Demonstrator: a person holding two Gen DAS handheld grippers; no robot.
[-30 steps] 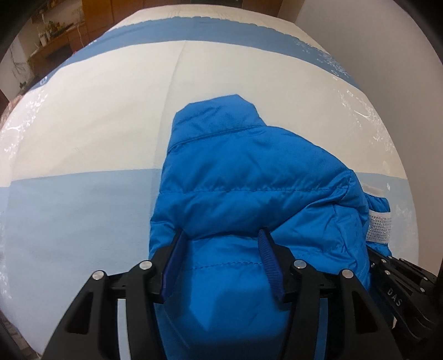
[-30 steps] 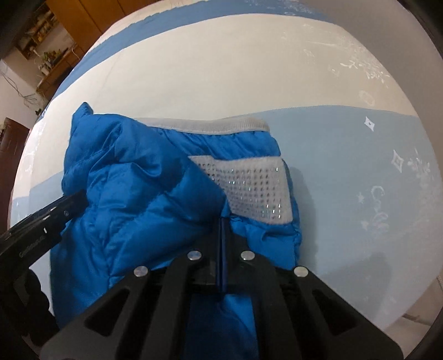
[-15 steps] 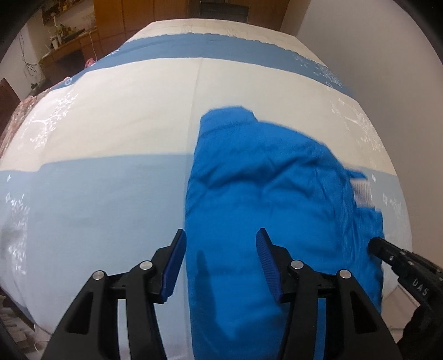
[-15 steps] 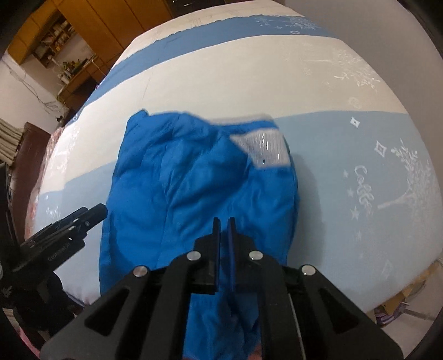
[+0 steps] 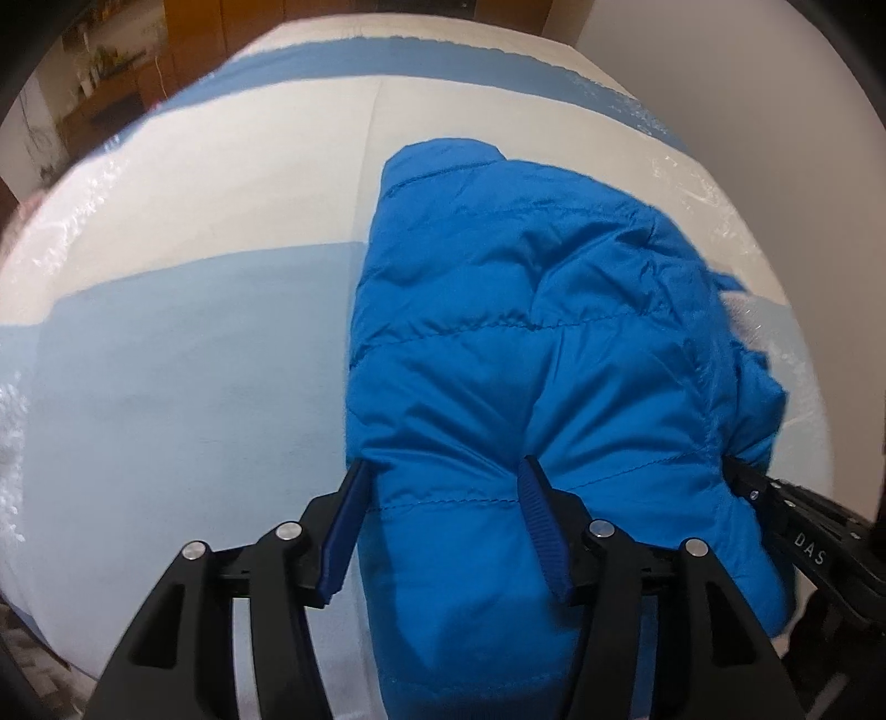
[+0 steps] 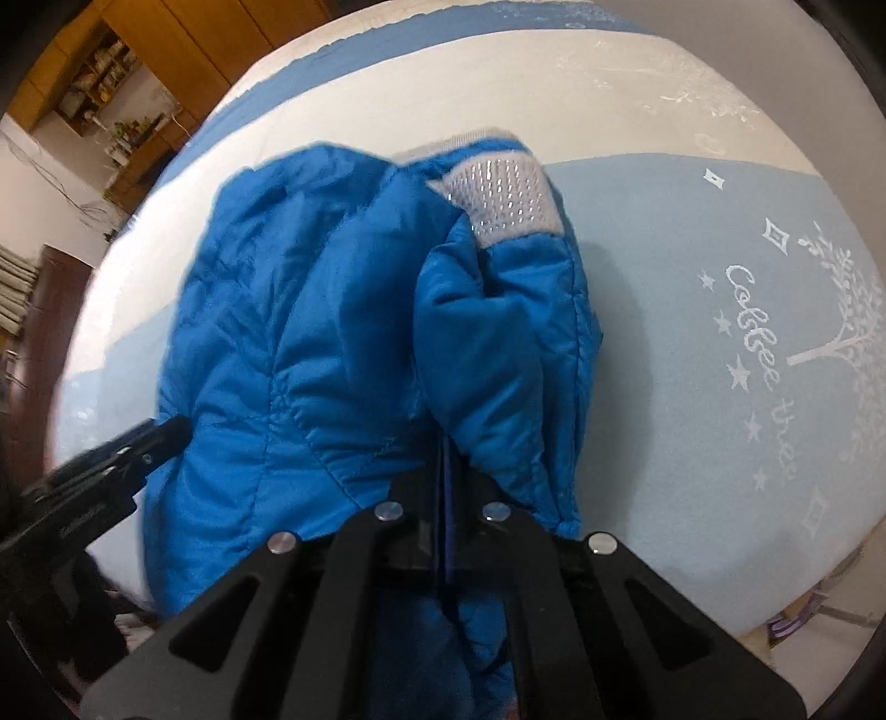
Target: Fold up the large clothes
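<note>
The left gripper [image 5: 443, 471] points forward over the near edge of the bed, its two blue-padded fingers [image 5: 540, 515] spread wide with a bulge of the blue puffer jacket [image 5: 526, 343] swelling up between them; the pads flank the fabric without pinching it. The jacket lies in a folded heap on the bedspread [image 5: 194, 354], collar toward the far end, its near part hanging toward the camera. To the right, the right gripper [image 6: 447, 459] comes in level from the jacket's right side, its jaws drawn together to a thin slit with a fold of blue fabric caught in it. From that camera a sleeve [image 6: 498, 332] rises ahead of the fingertips, ending in a white studded cuff [image 6: 501, 199], and the left gripper's black body shows at the far left edge against the jacket. The bedspread runs in broad bands of cream, pale blue and darker blue, with white tree and lettering embroidery [image 6: 792, 354] on the right. Wooden cabinets [image 6: 166, 33] and a cluttered shelf stand beyond the bed at left, and a plain pale wall [image 5: 720, 72] at right.
</note>
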